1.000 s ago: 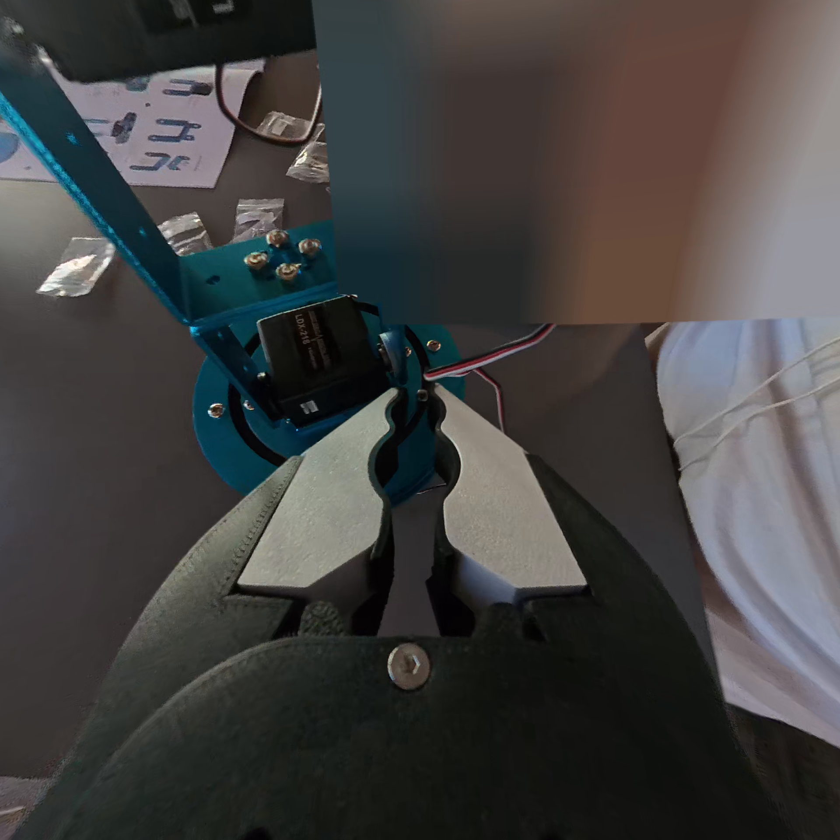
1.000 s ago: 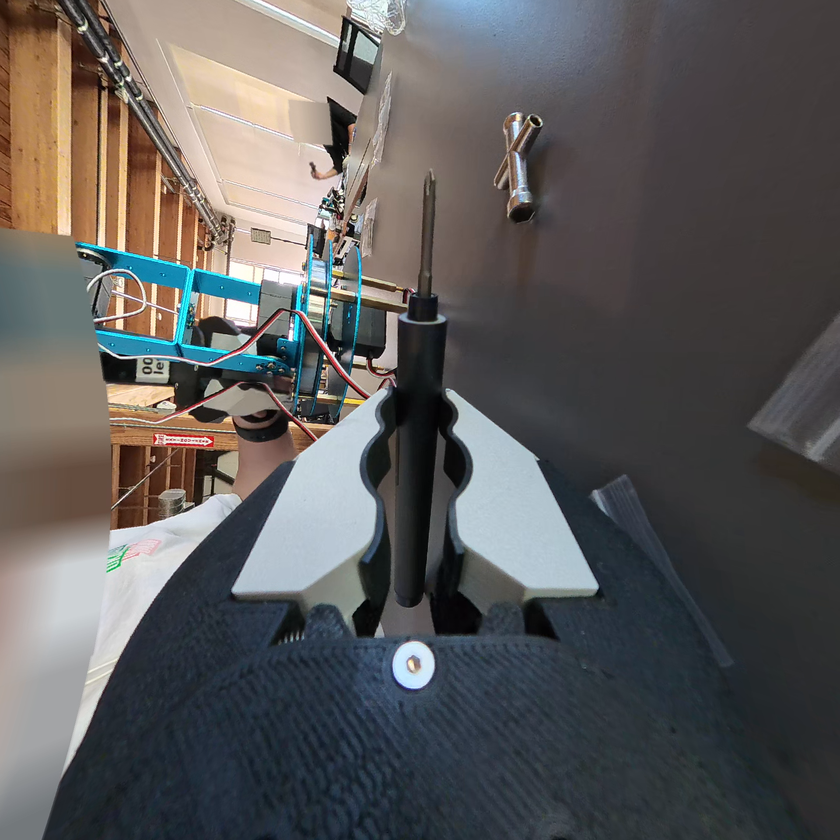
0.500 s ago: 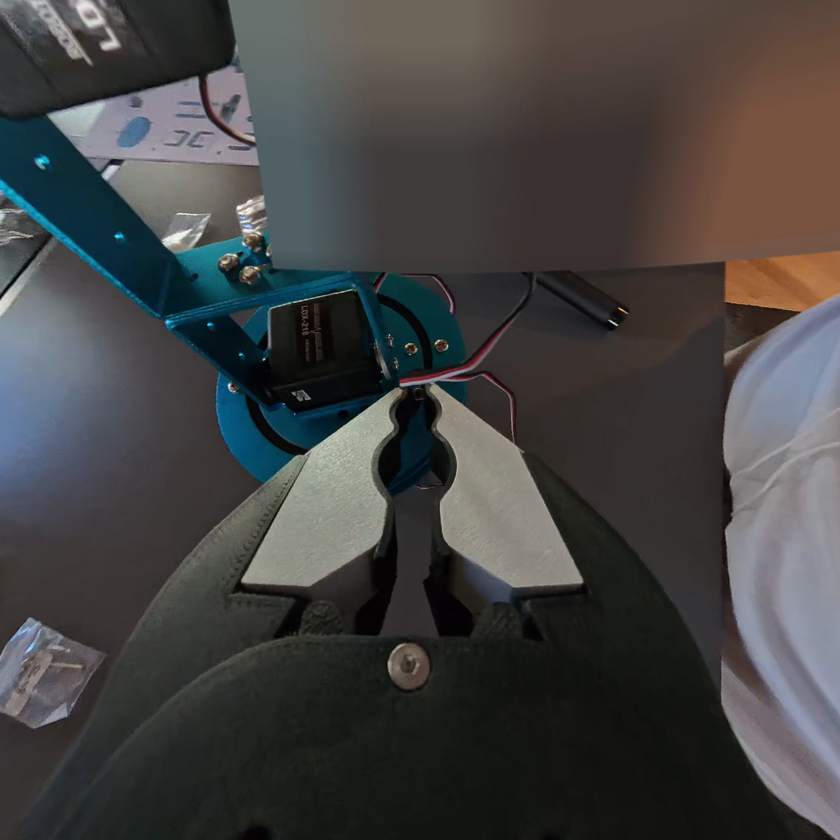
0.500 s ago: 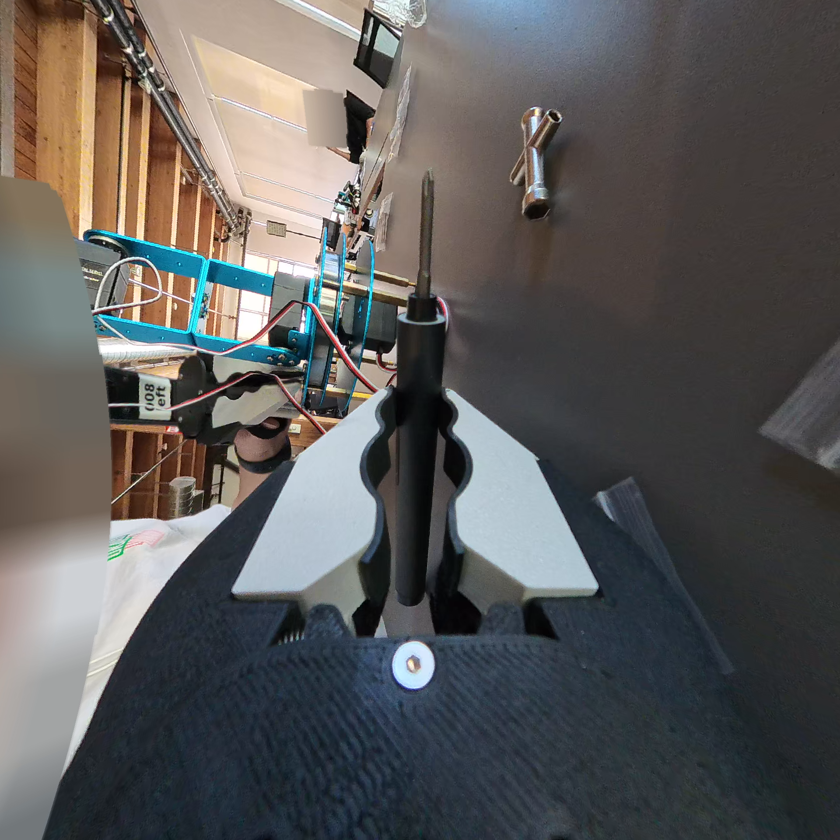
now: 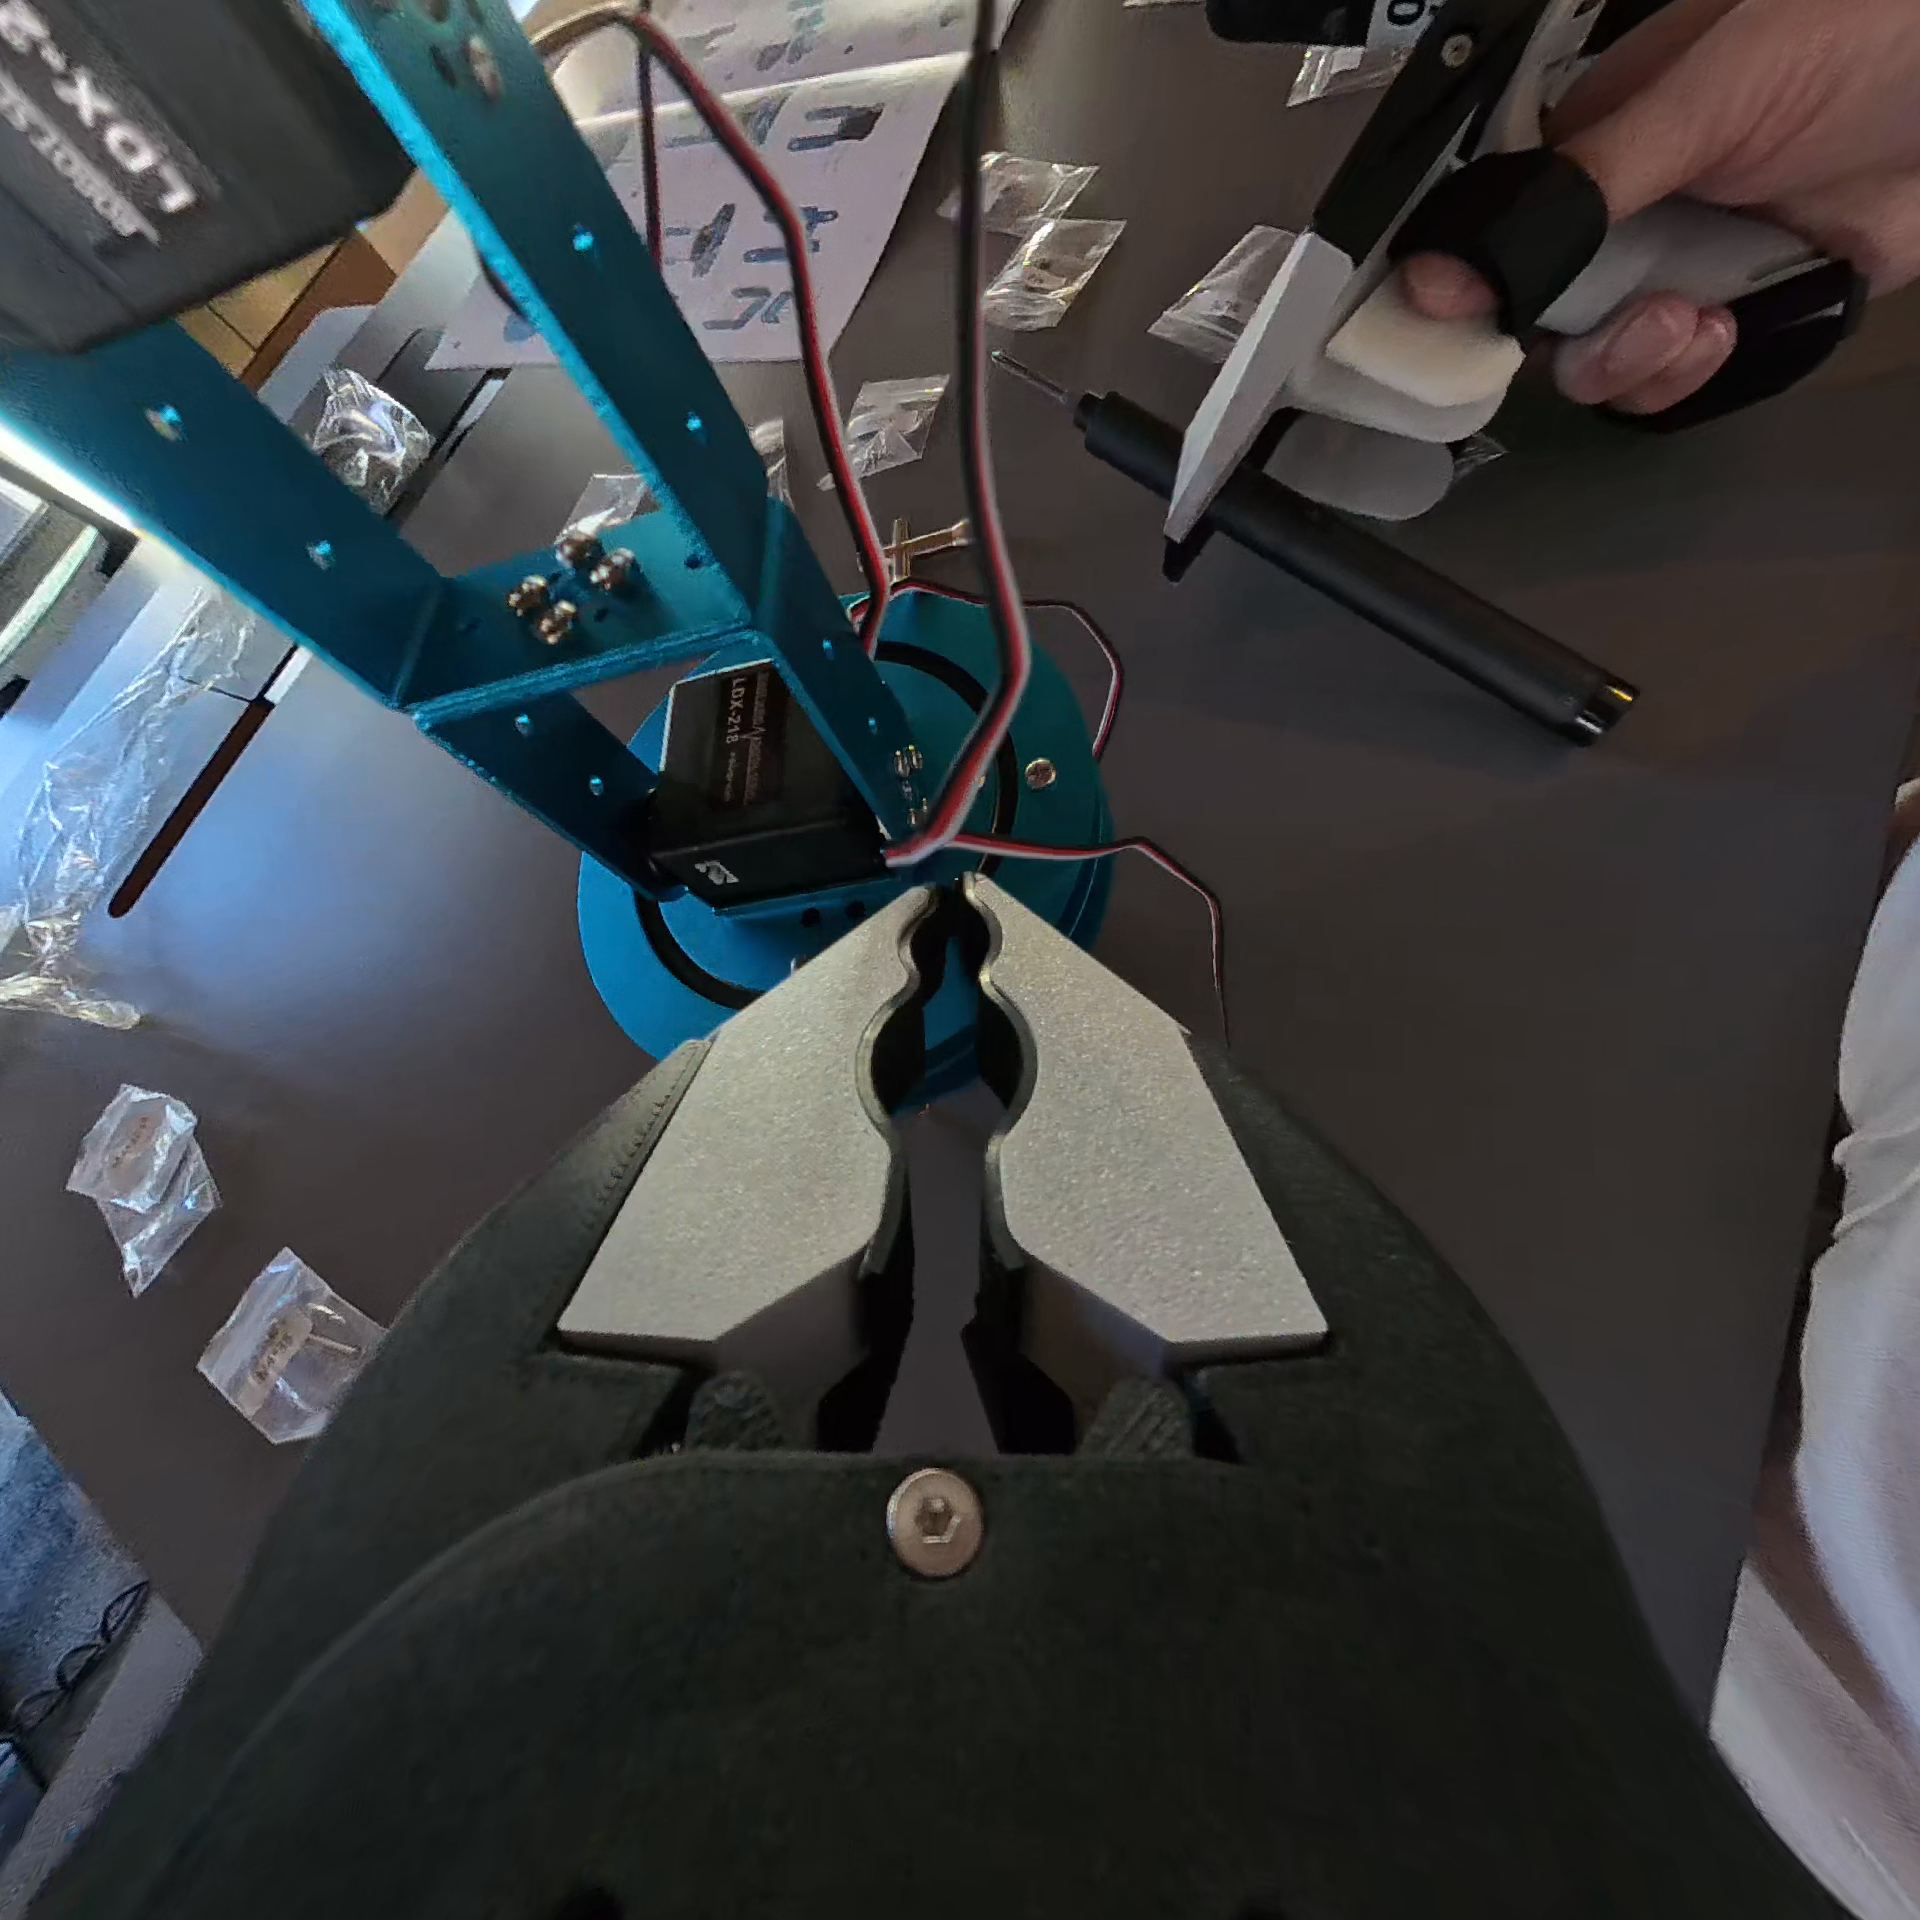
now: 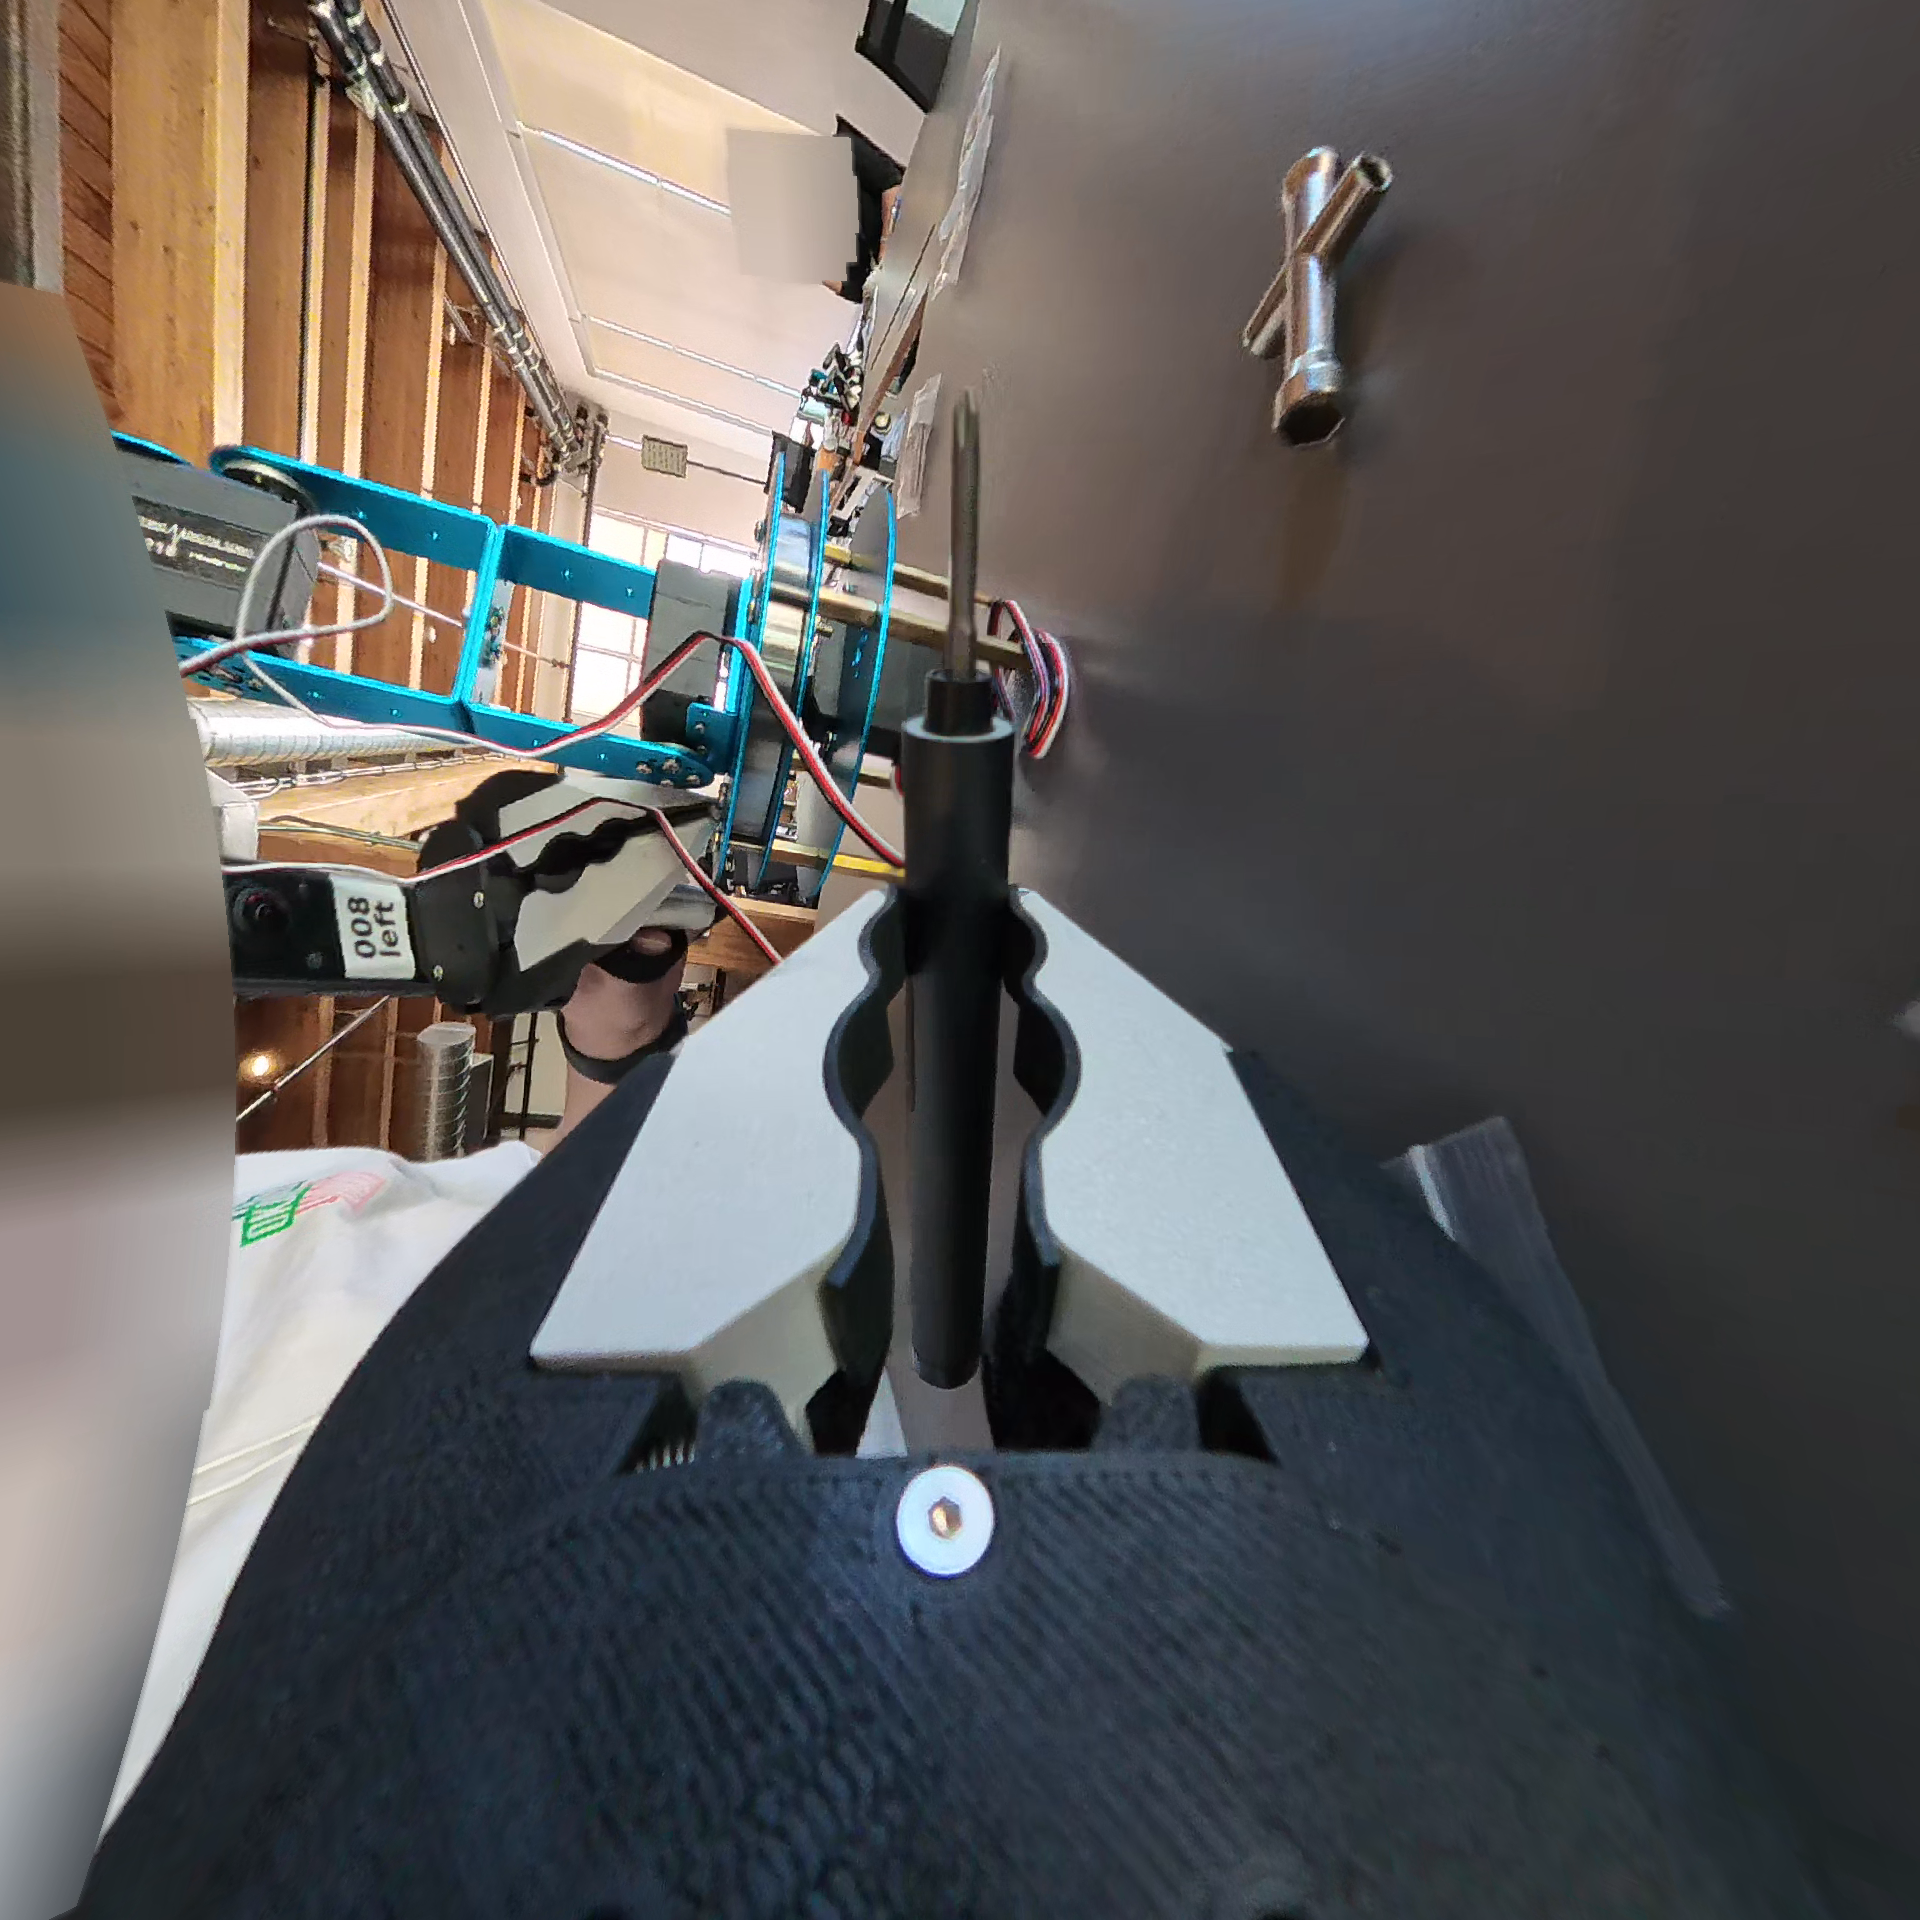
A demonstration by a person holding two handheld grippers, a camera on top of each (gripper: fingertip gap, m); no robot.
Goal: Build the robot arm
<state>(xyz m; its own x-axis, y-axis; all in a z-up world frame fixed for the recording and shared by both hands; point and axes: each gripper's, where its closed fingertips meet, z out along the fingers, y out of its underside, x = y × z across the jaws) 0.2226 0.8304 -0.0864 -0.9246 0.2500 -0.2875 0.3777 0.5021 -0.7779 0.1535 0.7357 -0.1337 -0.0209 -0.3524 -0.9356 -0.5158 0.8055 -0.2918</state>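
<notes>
The left gripper, jaws pinched on the rim of a blue round base plate, steadies a blue-framed robot arm kit on a dark table. A black servo sits at 11 o'clock of the fingertips, its red, black and white wires rising toward 12. The right gripper clamps a black precision screwdriver, bit pointing to 12 o'clock. A metal cross wrench lies at 1 o'clock.
</notes>
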